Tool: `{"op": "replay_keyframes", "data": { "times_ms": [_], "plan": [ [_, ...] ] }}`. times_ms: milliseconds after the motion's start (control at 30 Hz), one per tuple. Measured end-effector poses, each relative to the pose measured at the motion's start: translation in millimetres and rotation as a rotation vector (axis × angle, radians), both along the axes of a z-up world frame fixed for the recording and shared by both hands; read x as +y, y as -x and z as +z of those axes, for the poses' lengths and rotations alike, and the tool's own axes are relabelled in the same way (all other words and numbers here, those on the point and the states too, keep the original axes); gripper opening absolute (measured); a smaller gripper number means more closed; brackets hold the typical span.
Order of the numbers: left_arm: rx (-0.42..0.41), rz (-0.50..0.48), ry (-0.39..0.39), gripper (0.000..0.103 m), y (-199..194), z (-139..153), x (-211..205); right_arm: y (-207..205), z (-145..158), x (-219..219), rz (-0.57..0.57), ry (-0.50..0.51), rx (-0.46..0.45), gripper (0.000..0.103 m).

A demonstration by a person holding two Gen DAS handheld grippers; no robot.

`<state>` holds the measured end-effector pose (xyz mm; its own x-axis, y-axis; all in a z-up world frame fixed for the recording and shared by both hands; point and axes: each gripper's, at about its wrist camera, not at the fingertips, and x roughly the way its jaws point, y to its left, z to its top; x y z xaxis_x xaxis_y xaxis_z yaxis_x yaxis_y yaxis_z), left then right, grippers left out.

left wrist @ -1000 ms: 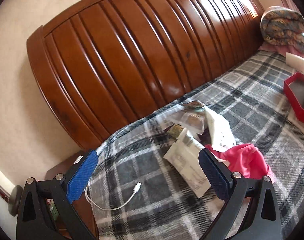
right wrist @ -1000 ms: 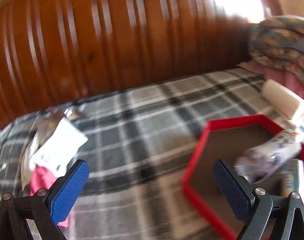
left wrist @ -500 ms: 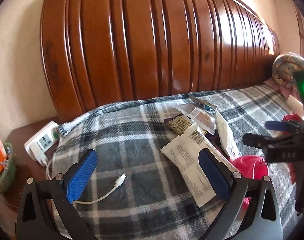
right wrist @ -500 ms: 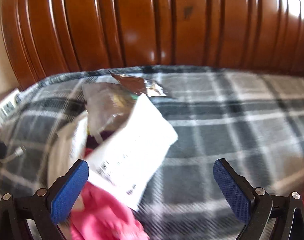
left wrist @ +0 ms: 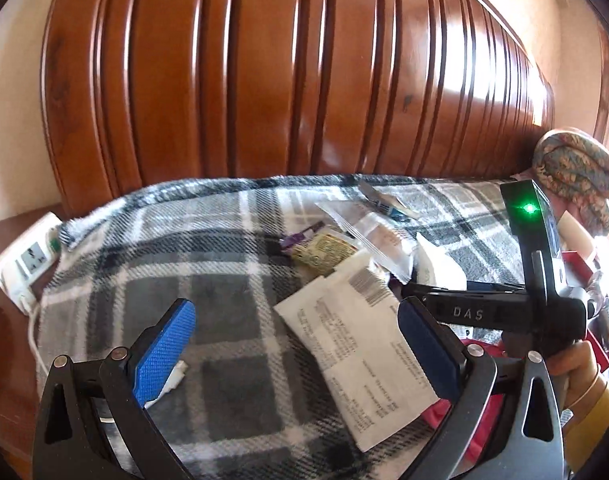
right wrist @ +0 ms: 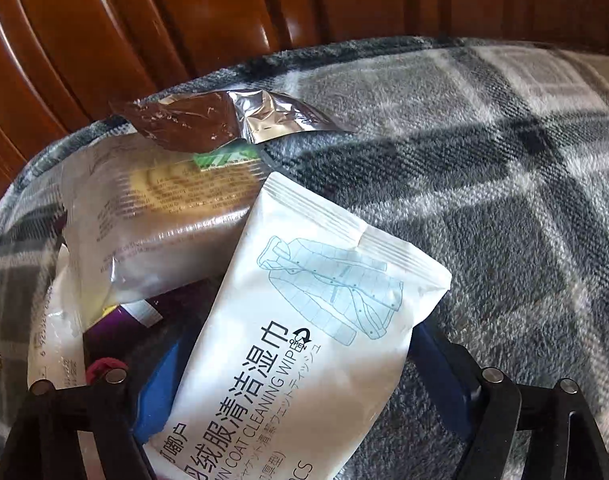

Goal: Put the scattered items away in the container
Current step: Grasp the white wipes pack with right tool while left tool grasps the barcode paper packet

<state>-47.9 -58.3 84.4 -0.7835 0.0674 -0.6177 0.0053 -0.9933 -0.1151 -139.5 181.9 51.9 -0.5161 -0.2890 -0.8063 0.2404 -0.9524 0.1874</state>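
Note:
A pile of packets lies on the plaid blanket. My right gripper stands open around a white cleaning-wipes pack; its blue pads flank the pack, and I cannot tell whether they touch it. Behind the pack lie a clear snack packet and a foil wrapper. My left gripper is open and empty above a white printed packet. The right gripper's body shows in the left wrist view over the pile. A sliver of the red container shows at the far right.
A dark wooden headboard rises behind the bed. A white power strip and cable sit on the nightstand at left. A pink cloth lies under the packets. A patterned rolled blanket is at the far right.
My right gripper has swung left from the red container to the pile and closed in over the wipes pack. My left gripper has moved nearer the white printed packet.

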Motion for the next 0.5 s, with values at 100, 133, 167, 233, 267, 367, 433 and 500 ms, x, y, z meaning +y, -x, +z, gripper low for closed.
{"op": "replay_keyframes", "data": {
  "times_ms": [100, 133, 167, 233, 267, 367, 433, 500],
  "plan": [
    [-0.012, -0.023, -0.025, 0.103, 8.8, -4.7, 12.1, -6.3, 1.7, 10.7, 0.005, -0.073, 0.015, 0.074],
    [-0.014, -0.028, -0.034, 0.103, 11.8, -5.9, 15.7, -8.3, 2.4, 16.6, -0.003, -0.098, 0.02, 0.074],
    [-0.019, -0.03, -0.044, 0.103, 15.2, -7.1, 19.8, -10.3, 3.7, 23.3, -0.016, -0.116, 0.023, 0.074],
    [-0.038, -0.031, -0.068, 0.103, 23.0, -11.4, 27.4, -12.2, 7.4, 40.7, -0.051, -0.148, 0.022, 0.074],
    [-0.053, -0.031, -0.076, 0.103, 27.5, -14.5, 31.6, -12.6, 9.2, 50.4, -0.074, -0.176, 0.026, 0.074],
    [-0.115, -0.024, -0.09, 0.103, 40.3, -24.8, 42.7, -18.9, 9.1, 78.8, -0.143, -0.265, 0.038, 0.074],
    [-0.155, 0.0, -0.084, 0.102, 47.7, -32.0, 47.0, -23.4, 4.9, 99.0, -0.167, -0.22, 0.021, 0.074],
    [-0.183, 0.066, -0.048, 0.094, 51.2, -37.8, 46.8, -28.6, 2.7, 112.5, -0.167, -0.169, 0.029, 0.072]
  ]
}}
